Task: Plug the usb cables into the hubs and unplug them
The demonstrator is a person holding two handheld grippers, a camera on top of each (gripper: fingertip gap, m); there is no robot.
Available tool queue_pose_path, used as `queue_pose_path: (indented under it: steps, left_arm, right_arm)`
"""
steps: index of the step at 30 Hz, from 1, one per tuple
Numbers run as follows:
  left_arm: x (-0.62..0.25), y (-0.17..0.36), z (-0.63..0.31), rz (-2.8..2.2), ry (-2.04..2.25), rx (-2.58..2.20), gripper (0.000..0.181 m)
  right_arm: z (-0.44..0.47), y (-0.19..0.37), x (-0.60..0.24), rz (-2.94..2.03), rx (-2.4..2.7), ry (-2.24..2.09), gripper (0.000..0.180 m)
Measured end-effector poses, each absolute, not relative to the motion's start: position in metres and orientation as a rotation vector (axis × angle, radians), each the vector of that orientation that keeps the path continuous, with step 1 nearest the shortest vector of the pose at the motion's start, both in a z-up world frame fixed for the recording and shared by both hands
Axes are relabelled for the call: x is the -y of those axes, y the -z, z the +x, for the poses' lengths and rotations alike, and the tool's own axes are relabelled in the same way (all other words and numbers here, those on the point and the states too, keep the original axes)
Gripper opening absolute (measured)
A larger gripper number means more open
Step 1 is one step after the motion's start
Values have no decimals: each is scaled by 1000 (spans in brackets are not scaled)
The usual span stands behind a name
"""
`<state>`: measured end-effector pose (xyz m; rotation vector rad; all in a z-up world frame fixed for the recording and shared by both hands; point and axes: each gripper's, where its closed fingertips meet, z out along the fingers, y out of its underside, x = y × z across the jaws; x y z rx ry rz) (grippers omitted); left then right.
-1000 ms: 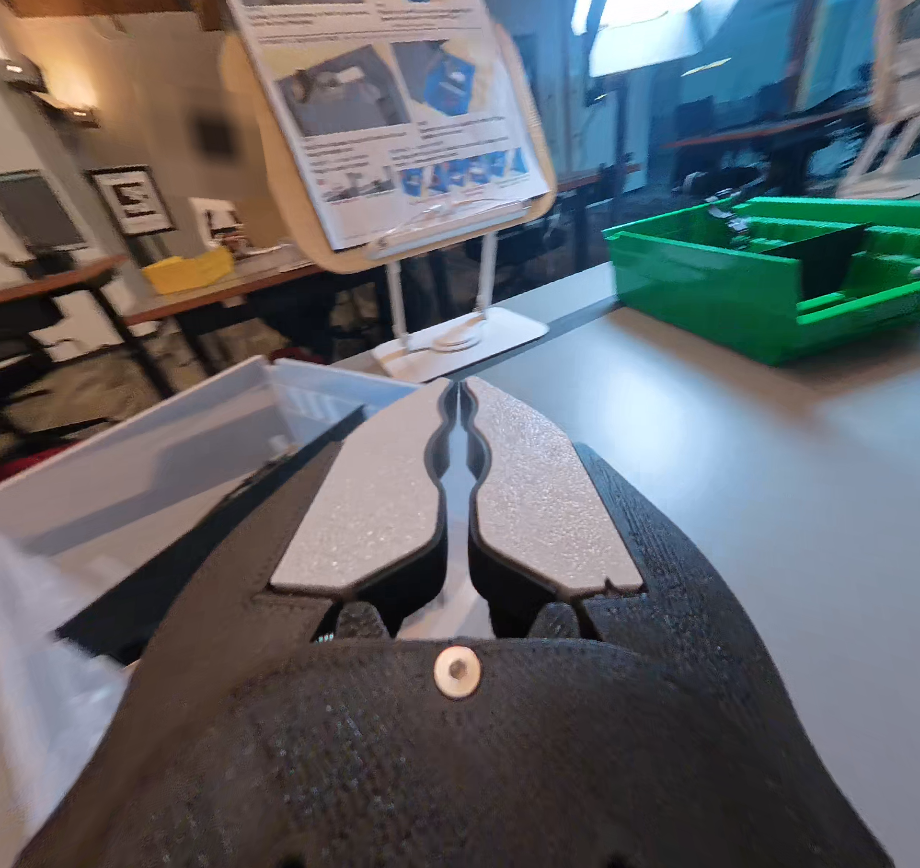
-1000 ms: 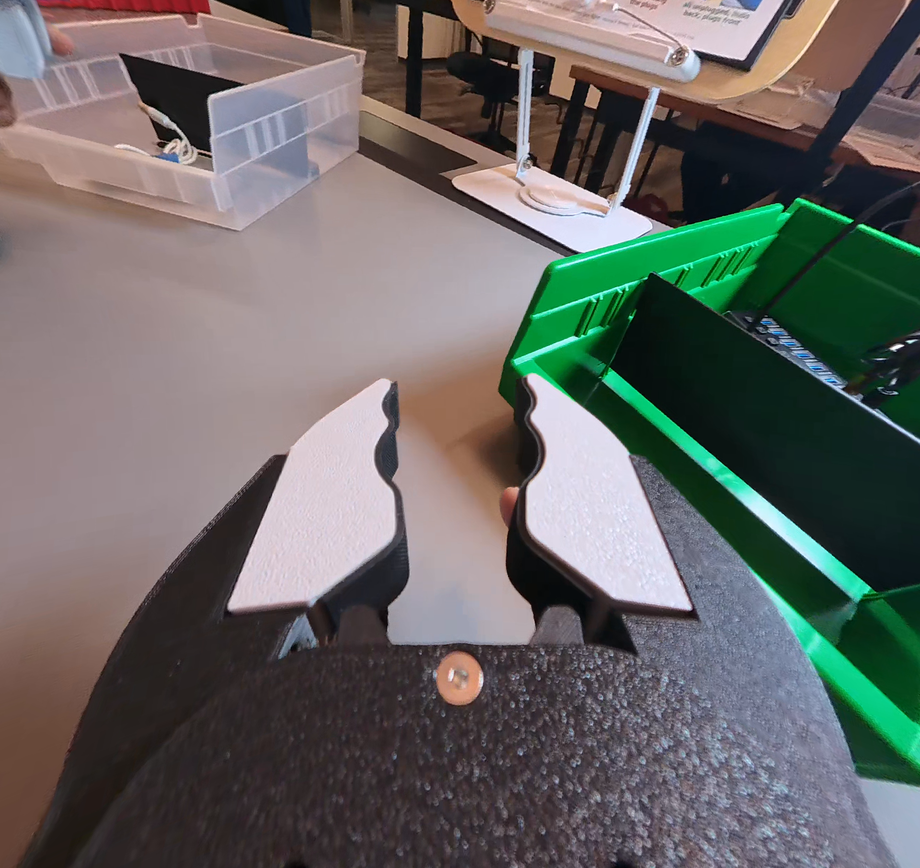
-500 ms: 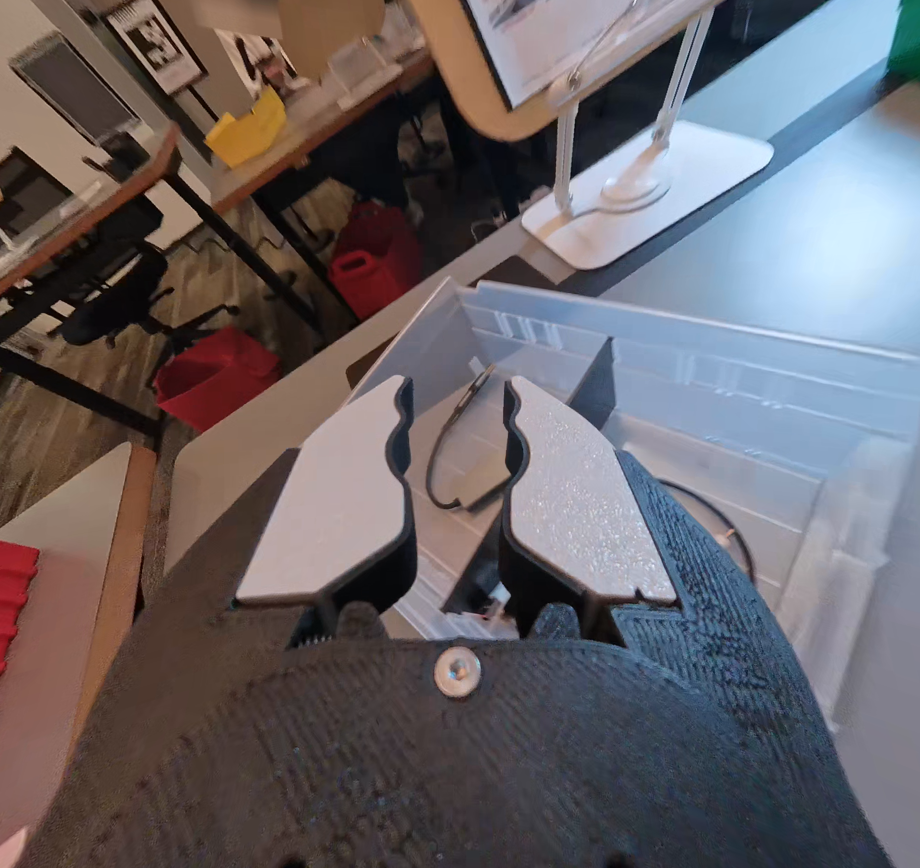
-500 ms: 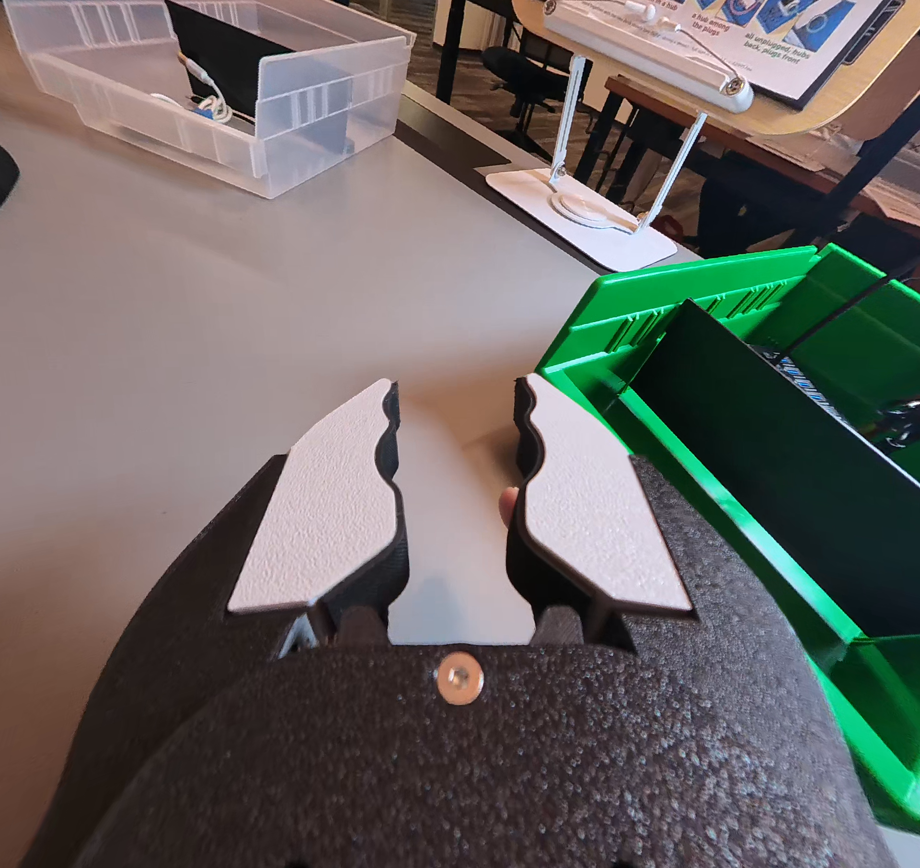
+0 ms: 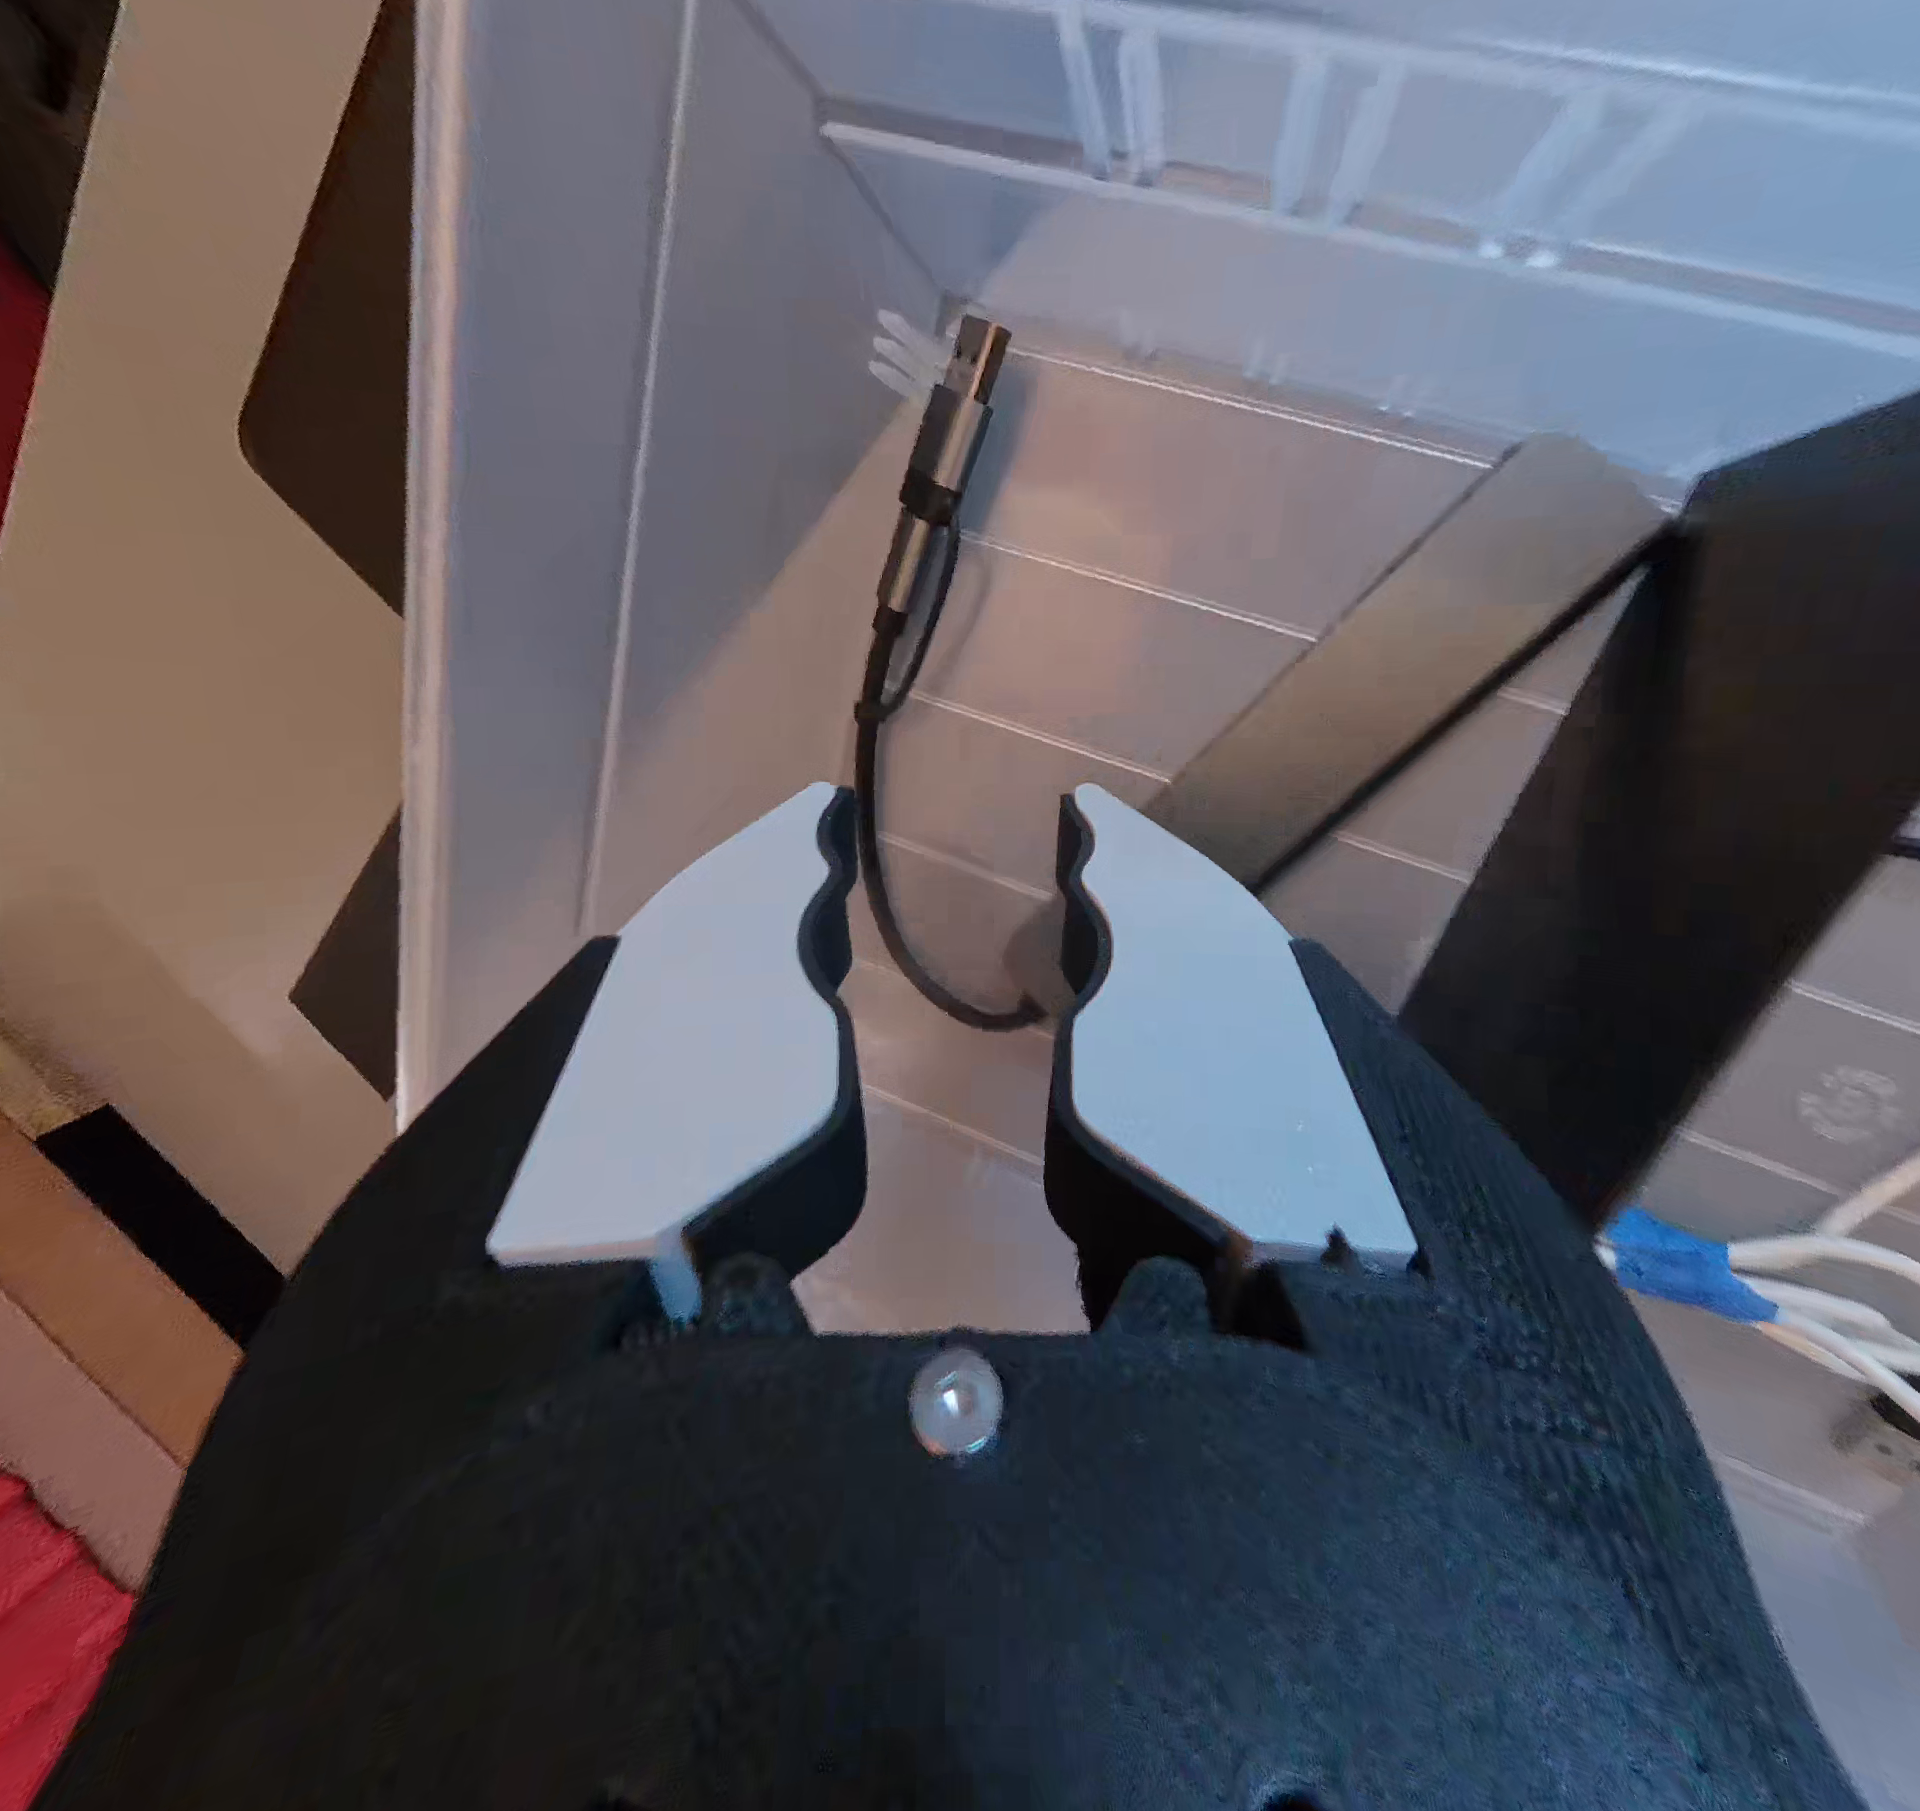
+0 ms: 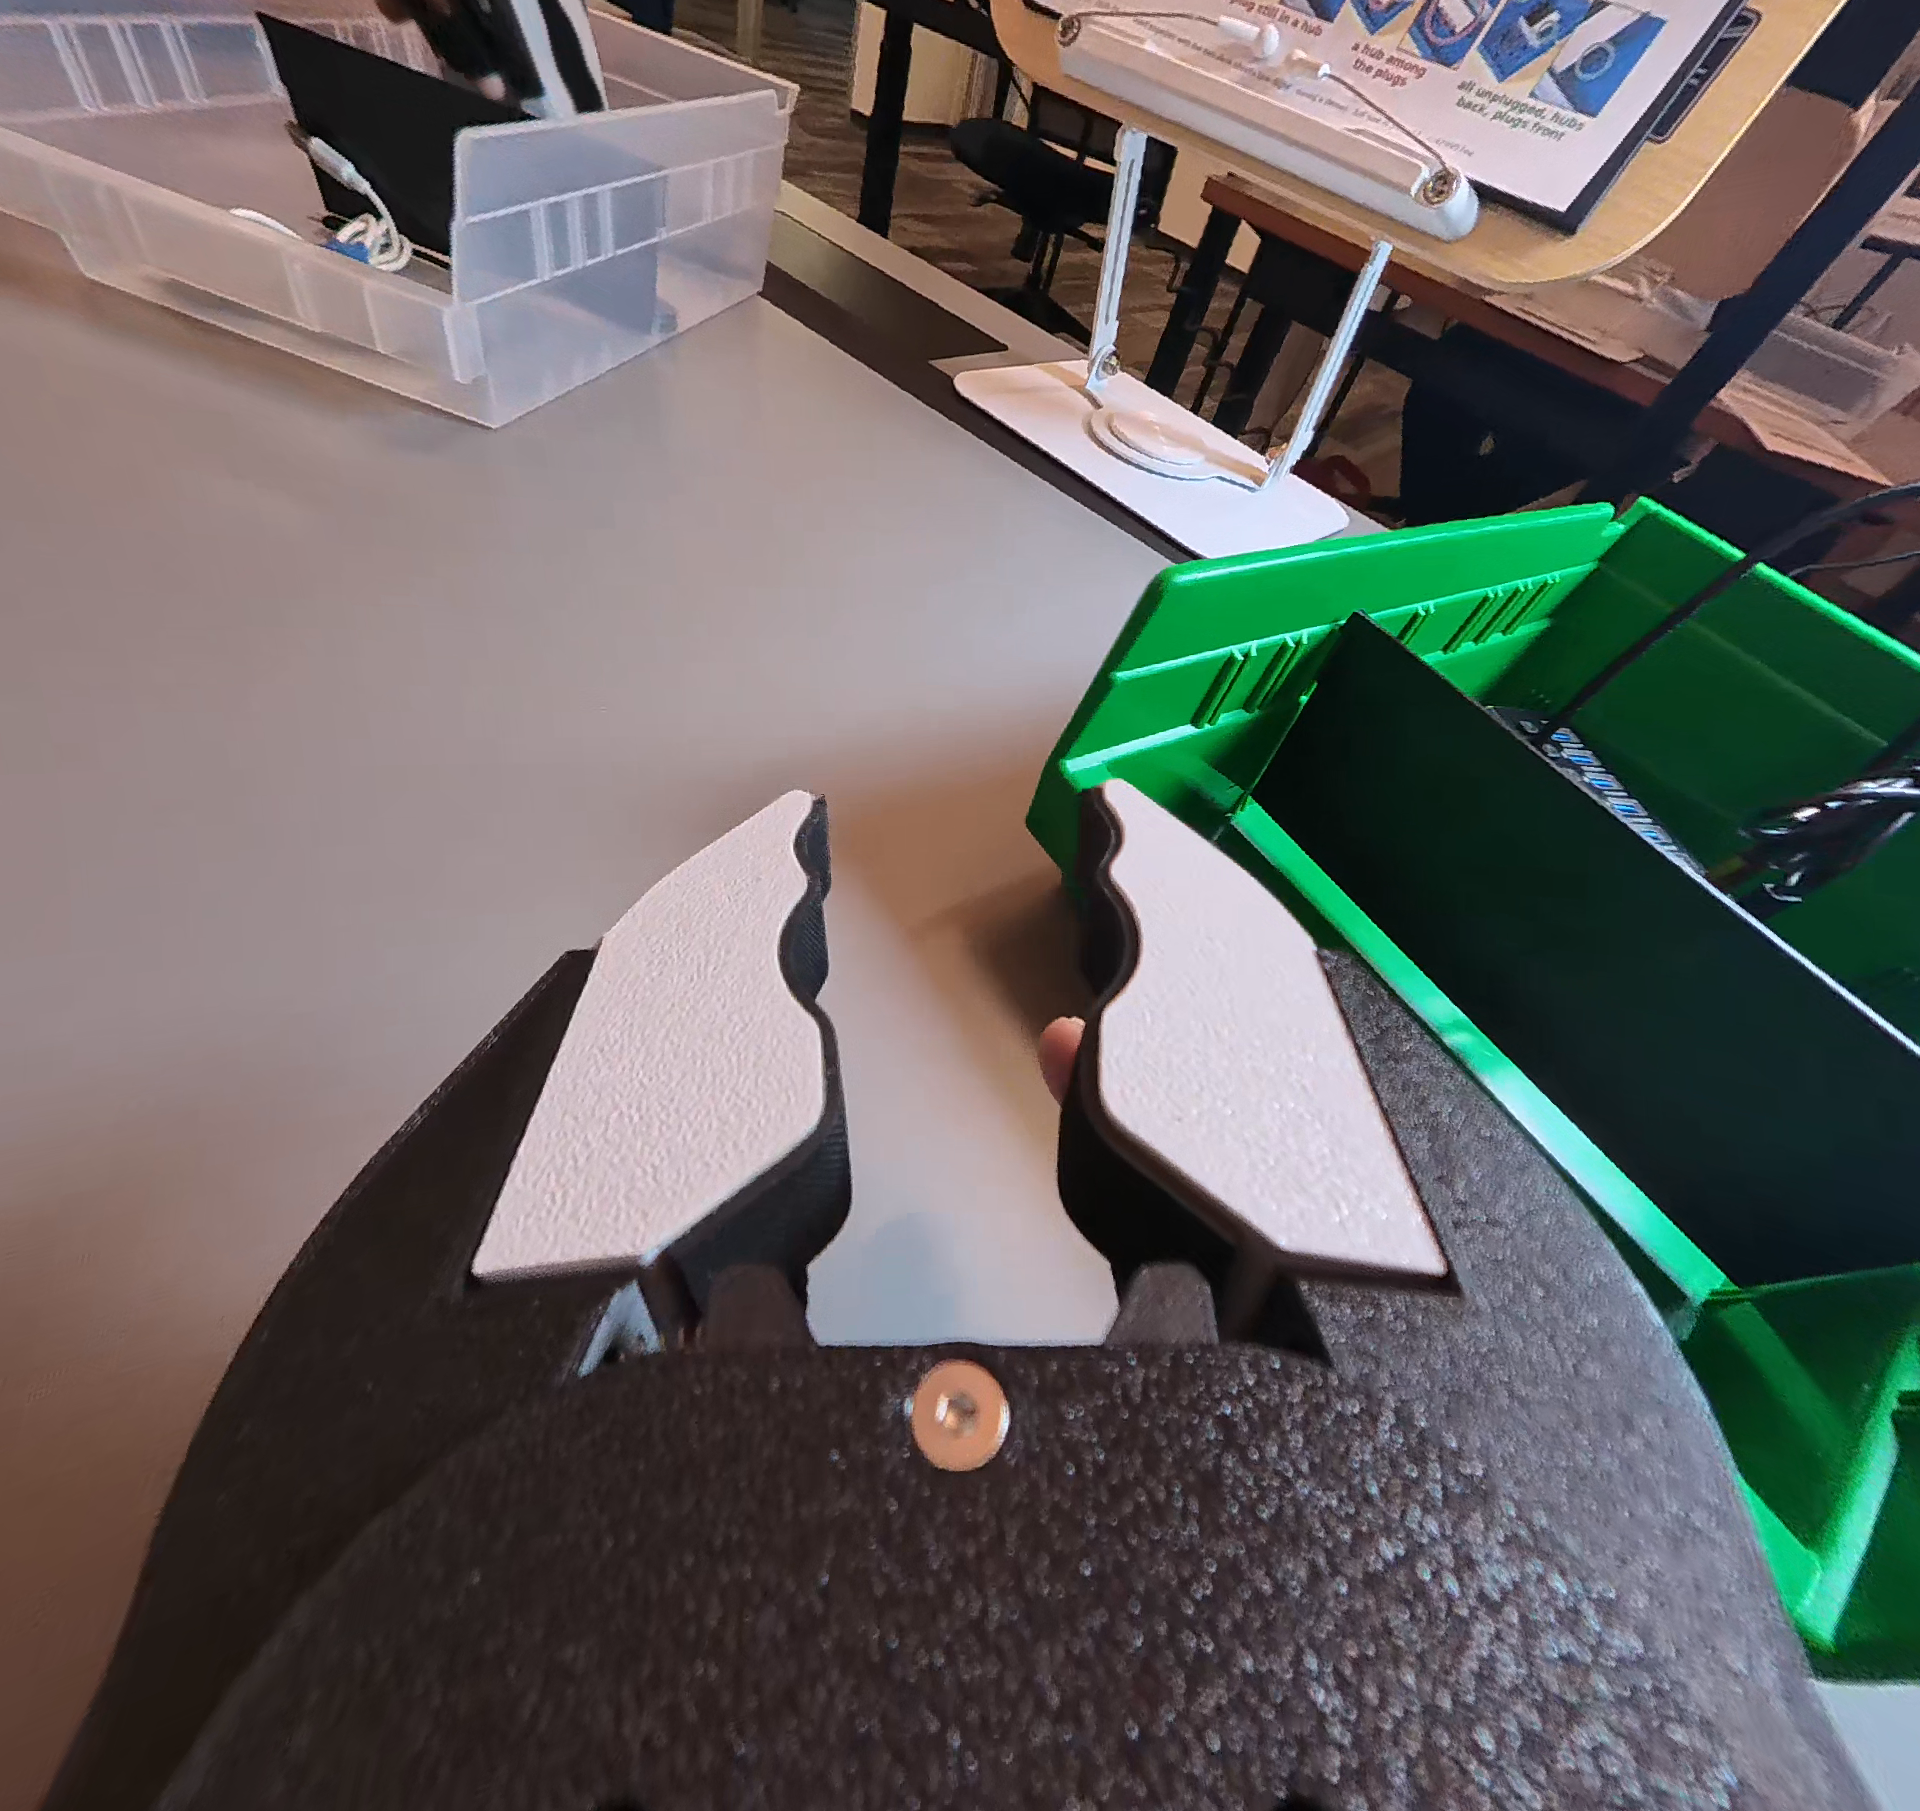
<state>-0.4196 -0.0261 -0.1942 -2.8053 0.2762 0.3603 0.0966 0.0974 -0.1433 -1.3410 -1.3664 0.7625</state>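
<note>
Black usb cable (image 5: 940,504) — plug pointing away, lengthwise

On the worktop (image 6: 520,670), the clear bin (image 6: 582,234) sits far left and the divided bin (image 6: 1195,660) just right of my right fingers (image 6: 717,1013). The document stand (image 6: 1153,473) stands behind, between them. A USB cable (image 5: 883,722) lies in the clear bin, left of its divider (image 5: 1662,826).

left claw (image 5: 956,852): black textured body, pale grey wavy-edged fingers (image 5: 707,1023), silver screw | right claw (image 6: 954,852): black pebbled body, grey-white stippled fingers (image 6: 686,1044), silver screw
</note>
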Motion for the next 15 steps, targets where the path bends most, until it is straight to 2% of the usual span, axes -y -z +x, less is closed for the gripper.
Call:
queue_pose_path:
  steps: [8,10,15]
  left_arm:
    - [1,216,-430,-2823,-572,-518,18]
    - [-1,220,-432,-2809,-649,-606,3]
    - [-3,186,-429,-2716,-713,-590,2]
  right_arm:
    - [99,143,-107,-1375,1331,-816,45]
    - [100,144,-108,-1380,1330,-823,44]
    - [101,146,-109,-1386,1333,-828,43]
